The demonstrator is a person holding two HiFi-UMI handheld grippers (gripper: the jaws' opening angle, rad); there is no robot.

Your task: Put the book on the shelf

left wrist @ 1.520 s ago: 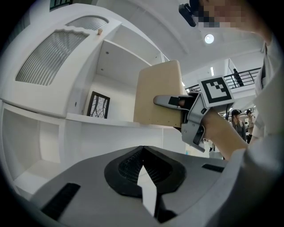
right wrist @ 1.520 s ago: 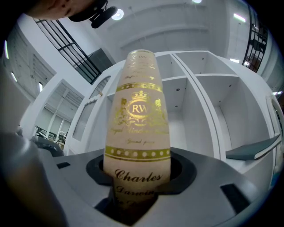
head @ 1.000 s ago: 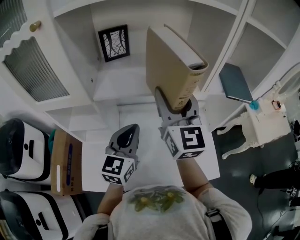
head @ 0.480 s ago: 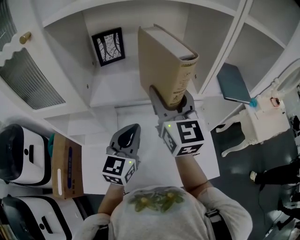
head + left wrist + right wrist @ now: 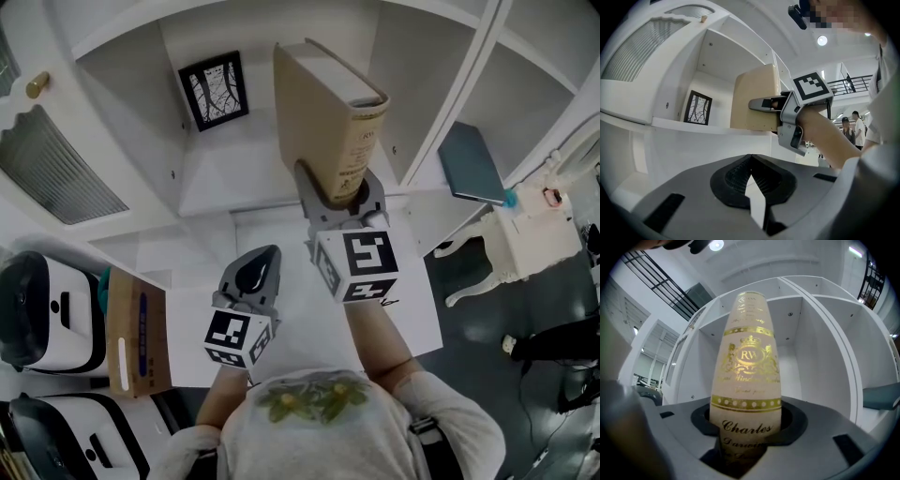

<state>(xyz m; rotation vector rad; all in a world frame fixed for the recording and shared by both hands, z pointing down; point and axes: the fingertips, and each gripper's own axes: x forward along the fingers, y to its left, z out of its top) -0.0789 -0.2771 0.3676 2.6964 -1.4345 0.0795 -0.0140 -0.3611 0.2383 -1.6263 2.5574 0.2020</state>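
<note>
A thick tan book with gold print on its spine stands upright in my right gripper, which is shut on its lower end. The book hangs in front of the white shelf's middle compartment, close to the right divider. In the left gripper view the book sits at the compartment's mouth, above the ledge. My left gripper is lower and to the left, over the white ledge, shut with nothing in it.
A framed picture leans at the back of the middle compartment. A dark blue-grey book lies in the right compartment. A cardboard box and white appliances stand at the left, a small white table at the right.
The right gripper has carried the book slightly left and closer to the shelf opening. The left gripper has stayed put.
</note>
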